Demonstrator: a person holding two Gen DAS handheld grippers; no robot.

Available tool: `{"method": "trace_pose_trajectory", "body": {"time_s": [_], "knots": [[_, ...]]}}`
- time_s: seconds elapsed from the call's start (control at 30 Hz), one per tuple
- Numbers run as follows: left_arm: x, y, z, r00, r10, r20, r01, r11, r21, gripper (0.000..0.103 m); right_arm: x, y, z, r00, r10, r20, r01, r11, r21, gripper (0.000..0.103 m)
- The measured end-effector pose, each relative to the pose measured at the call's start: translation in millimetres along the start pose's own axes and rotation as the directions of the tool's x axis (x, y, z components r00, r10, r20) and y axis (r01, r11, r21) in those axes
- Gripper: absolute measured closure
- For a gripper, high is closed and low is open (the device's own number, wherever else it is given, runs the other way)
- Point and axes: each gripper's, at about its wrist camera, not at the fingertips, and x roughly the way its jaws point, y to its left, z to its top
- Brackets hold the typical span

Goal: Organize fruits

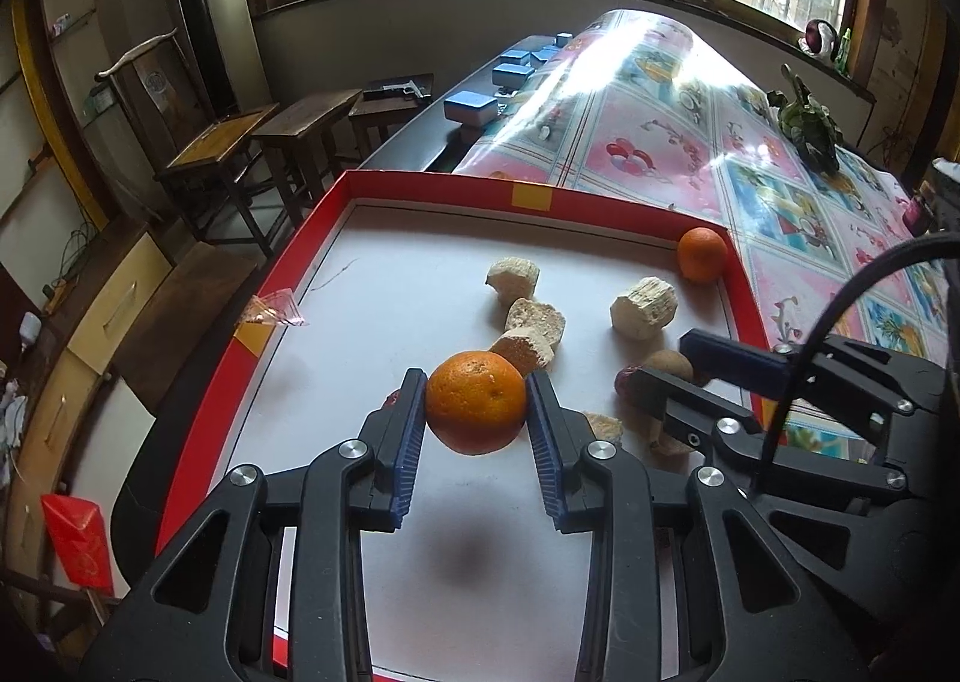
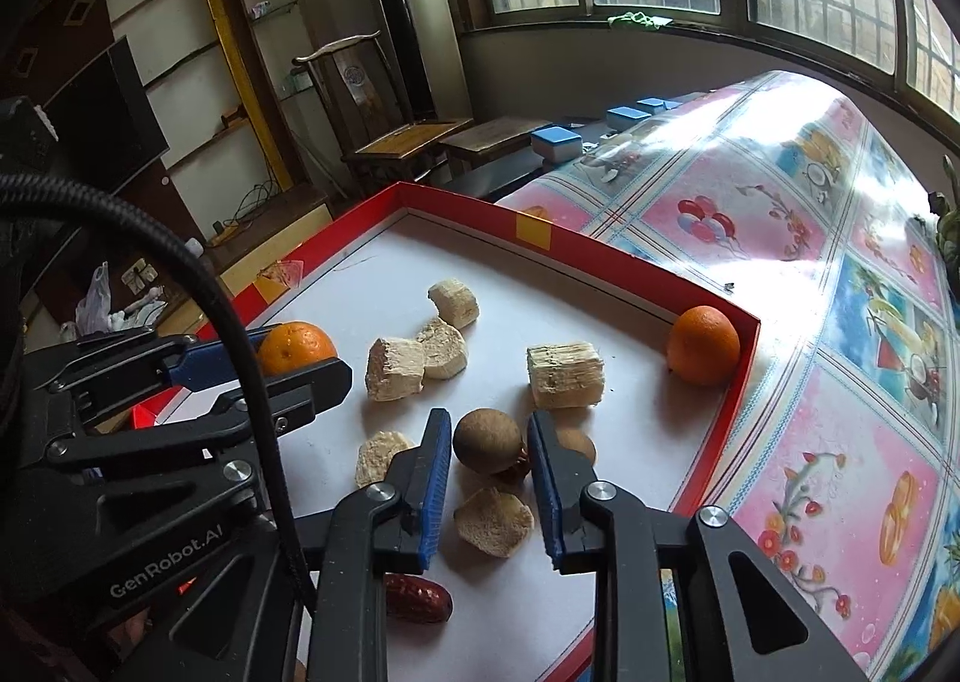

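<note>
A red-rimmed white tray [image 1: 420, 184] [image 2: 600, 262] holds the fruits. My left gripper [image 1: 477, 400] is shut on an orange [image 1: 476, 403], held above the tray floor; it also shows in the right wrist view [image 2: 297, 349]. A second orange [image 1: 701, 254] [image 2: 703, 345] sits in the tray's far right corner. My right gripper [image 2: 489, 442] is open around a brown round longan [image 2: 487, 437], its jaws a little apart from it. Another longan [image 2: 576, 444] lies just right of it. A red date [image 2: 417, 598] lies near my right fingers. Several pale sugarcane chunks [image 1: 643, 307] [image 2: 564, 374] are scattered in the tray.
The tray rests on a table with a glossy patterned cloth [image 1: 720, 142] [image 2: 810, 262]. Blue boxes [image 1: 471, 106] stand on the dark table beyond. Wooden chairs and stools [image 1: 240, 142] stand to the left. A green ornament [image 1: 810, 124] sits on the cloth at far right.
</note>
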Motion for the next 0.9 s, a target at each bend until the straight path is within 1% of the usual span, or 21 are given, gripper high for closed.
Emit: {"method": "trace_pose_trajectory", "body": {"time_s": [0.07,0.13,0.23,0.33,0.4,0.47,0.5,0.57,0.73,0.83,0.9], "knots": [[0.4,-0.4,-0.5,1.000,0.008,0.001,-0.008,1.000,-0.001,0.068,-4.8,-0.4,0.0,1.000,-0.002,0.014,0.002,1.000,0.007,0.069],[-2.2,0.5,-0.7,1.000,0.010,0.016,-0.010,1.000,-0.008,0.054,-11.0,-0.6,-0.4,1.000,-0.014,0.023,0.014,1.000,0.007,0.068],[-8.8,0.6,-0.6,0.999,0.009,0.053,-0.008,1.000,-0.015,0.041,-21.1,-2.4,-1.9,0.998,-0.033,0.044,0.033,0.999,0.013,0.068],[-15.5,-2.7,-1.3,0.996,-0.001,0.084,0.002,1.000,-0.016,0.041,-33.1,-5.5,-7.0,0.997,-0.046,0.069,0.044,0.998,0.034,0.066],[-18.6,-8.3,-3.3,0.995,0.023,0.093,-0.023,1.000,-0.003,0.041,-41.4,-5.2,-12.1,0.993,-0.074,0.089,0.070,0.997,0.039,0.061],[-21.0,-12.4,-6.6,0.995,0.001,0.101,-0.001,1.000,-0.001,0.041,-50.0,-4.3,-18.8,0.989,-0.101,0.110,0.097,0.994,0.039,0.055],[-22.0,-13.8,-7.8,0.995,-0.017,0.096,0.018,1.000,-0.004,0.041,-54.8,-3.8,-22.1,0.985,-0.119,0.125,0.115,0.993,0.042,0.054],[-24.0,-15.0,-10.0,0.995,-0.033,0.093,0.035,0.999,-0.019,0.041,-64.7,-4.2,-28.5,0.979,-0.140,0.152,0.133,0.990,0.051,0.053],[-35.2,-20.7,-13.7,0.991,-0.020,0.130,0.024,0.999,-0.027,0.041,-80.5,-8.7,-42.4,0.973,-0.171,0.155,0.160,0.984,0.081,0.052],[-40.8,-25.7,-15.0,0.990,-0.016,0.143,0.019,1.000,-0.018,0.041,-85.3,-9.7,-50.7,0.972,-0.181,0.148,0.169,0.982,0.089,0.052],[-42.7,-30.7,-16.6,0.990,-0.029,0.140,0.029,1.000,0.003,0.041,-88.2,-10.0,-56.3,0.970,-0.188,0.150,0.175,0.980,0.096,0.052]]}}
